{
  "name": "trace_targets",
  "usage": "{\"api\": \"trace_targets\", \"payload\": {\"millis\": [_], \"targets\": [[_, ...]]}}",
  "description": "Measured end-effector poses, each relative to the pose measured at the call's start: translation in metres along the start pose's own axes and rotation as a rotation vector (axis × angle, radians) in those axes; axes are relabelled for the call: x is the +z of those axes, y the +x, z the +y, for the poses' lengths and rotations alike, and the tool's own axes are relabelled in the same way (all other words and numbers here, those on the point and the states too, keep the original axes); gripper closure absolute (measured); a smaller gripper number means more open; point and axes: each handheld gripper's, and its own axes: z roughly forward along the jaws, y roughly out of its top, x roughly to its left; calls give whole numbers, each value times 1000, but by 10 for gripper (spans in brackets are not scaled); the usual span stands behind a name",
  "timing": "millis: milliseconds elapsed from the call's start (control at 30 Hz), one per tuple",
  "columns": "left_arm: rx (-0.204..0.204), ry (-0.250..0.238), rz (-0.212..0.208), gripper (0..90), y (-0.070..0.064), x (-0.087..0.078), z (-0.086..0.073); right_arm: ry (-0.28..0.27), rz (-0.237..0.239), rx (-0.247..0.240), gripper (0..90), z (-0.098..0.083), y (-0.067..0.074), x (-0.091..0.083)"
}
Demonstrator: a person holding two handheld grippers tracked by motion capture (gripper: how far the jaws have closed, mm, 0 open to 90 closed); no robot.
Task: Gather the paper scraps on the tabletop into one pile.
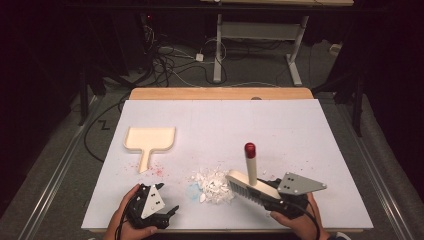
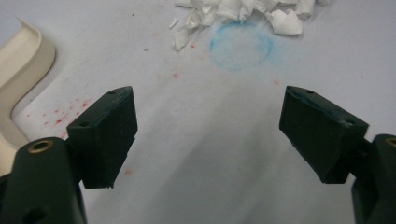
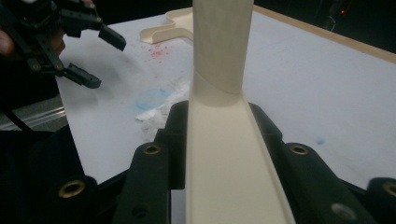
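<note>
At the near edge of the table [image 1: 320,125], a person's right gripper [image 1: 272,196] clamps the cream body of a hand brush [image 1: 248,182], its jaws closed tight on either flank of the plastic back. The brush's handle, tipped in red, rises away from the gripper, while the bristle edge sits just ahead of the jaws against a heap of torn white paper scraps [image 1: 215,182]. The left gripper [image 1: 159,212], well off to the other side of the heap, rests with its jaws spread wide and nothing between them. Beyond it, farther up the table, lies a cream dustpan [image 1: 149,140], handle pointing back toward that gripper, with red specks scattered beside it and a faint blue ring [image 2: 241,45] close to the scraps. The brush looks light and rigid, its smooth moulded plastic likely a little slippery, so the broad flat back seems the surer place to grip than the round handle. The scraps appear featherweight and liable to scatter under a quick stroke. The dustpan, thin and stiff, would probably be best taken by its flat handle.
</note>
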Motion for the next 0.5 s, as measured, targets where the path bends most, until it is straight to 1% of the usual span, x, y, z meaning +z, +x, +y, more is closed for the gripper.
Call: {"api": "trace_targets", "payload": {"millis": [67, 100, 133, 200, 233, 300, 333, 367, 400, 433, 500], "targets": [[5, 2, 2, 182, -1, 0, 1, -5, -7, 16, 676, 1, -7, -14], [7, 3, 1, 182, -1, 0, 1, -9, -22, 13, 677, 0, -10, -23], [6, 3, 0, 182, -2, -1, 1, -8, -33, 24, 676, 0, -13, -32], [5, 1, 0, 182, -2, -1, 0, 12, -59, 32, 676, -5, -17, -49], [3, 0, 1, 182, -2, -1, 0, 26, -72, 27, 676, -8, -18, -56], [6, 0, 1, 182, -2, -1, 0, 56, -63, 34, 676, -17, -20, -70], [7, 0, -1, 182, -2, -1, 0, 62, -63, 38, 676, -22, -22, -75], [9, 2, -1, 182, -2, -1, 1, 79, -50, 39, 676, -27, -23, -79], [11, 2, -1, 182, -3, 0, 1, 91, -48, 36, 676, -32, -25, -82], [11, 1, -2, 182, -3, 0, 1, 101, -55, 43, 675, -35, -26, -84], [12, 0, -1, 182, -3, 0, 2, 113, -49, 55, 676, -40, -30, -84]]}}
